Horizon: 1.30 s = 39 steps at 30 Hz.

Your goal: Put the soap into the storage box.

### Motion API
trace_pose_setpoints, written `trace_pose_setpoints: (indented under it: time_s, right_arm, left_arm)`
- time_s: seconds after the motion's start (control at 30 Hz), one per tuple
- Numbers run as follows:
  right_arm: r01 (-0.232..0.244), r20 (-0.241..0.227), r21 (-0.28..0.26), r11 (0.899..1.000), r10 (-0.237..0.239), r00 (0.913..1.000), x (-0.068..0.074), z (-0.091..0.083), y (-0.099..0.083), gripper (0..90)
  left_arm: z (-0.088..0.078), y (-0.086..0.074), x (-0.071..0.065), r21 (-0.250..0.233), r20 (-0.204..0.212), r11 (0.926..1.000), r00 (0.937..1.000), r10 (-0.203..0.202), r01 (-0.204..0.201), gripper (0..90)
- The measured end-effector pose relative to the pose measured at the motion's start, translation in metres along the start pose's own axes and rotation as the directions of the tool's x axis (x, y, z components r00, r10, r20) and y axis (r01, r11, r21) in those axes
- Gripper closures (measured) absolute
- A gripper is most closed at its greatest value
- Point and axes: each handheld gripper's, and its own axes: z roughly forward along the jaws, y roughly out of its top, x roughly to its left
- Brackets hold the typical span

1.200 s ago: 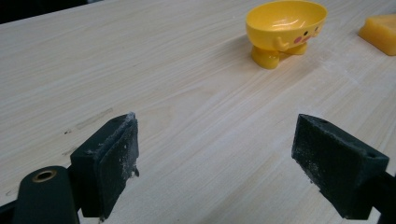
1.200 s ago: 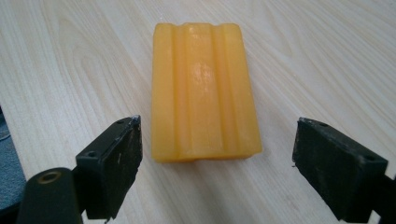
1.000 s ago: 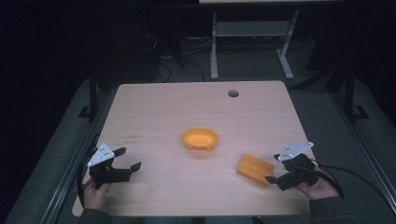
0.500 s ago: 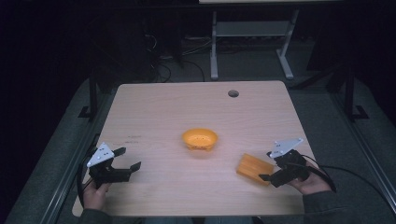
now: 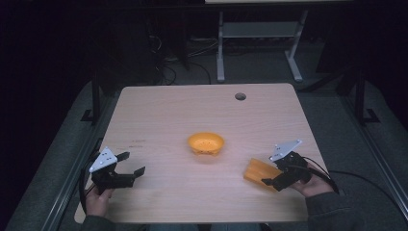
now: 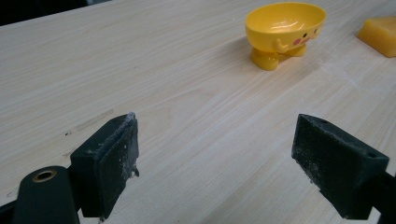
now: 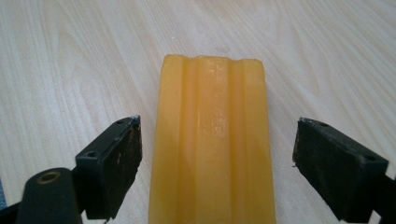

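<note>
the right gripper point(image 5: 275, 176) sits low at the near end of the orange block point(image 5: 260, 173), jaws wide apart with one on each side of it and not touching, likely so it can squeeze the block and pick it up. the block lies flat on the table point(image 5: 168, 110), near its right edge. the left gripper point(image 5: 126, 164) waits near the left edge, jaws apart too, holding nothing. the yellow bowl point(image 5: 206, 143) stands in the middle, maybe to get the block. i count one block, one bowl, two grippers
</note>
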Motion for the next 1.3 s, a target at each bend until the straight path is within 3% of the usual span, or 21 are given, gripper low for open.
trace_pose_setpoints:
  time_s: [1.3]
  right_arm:
    - [0.009,-0.035,0.135,0.991,-0.004,0.9994,-0.002,0.045,0.007,14.8]
  left_arm:
    - [-0.001,0.000,0.000,-0.002,0.003,1.0000,1.0000,-0.002,0.002,14.1]
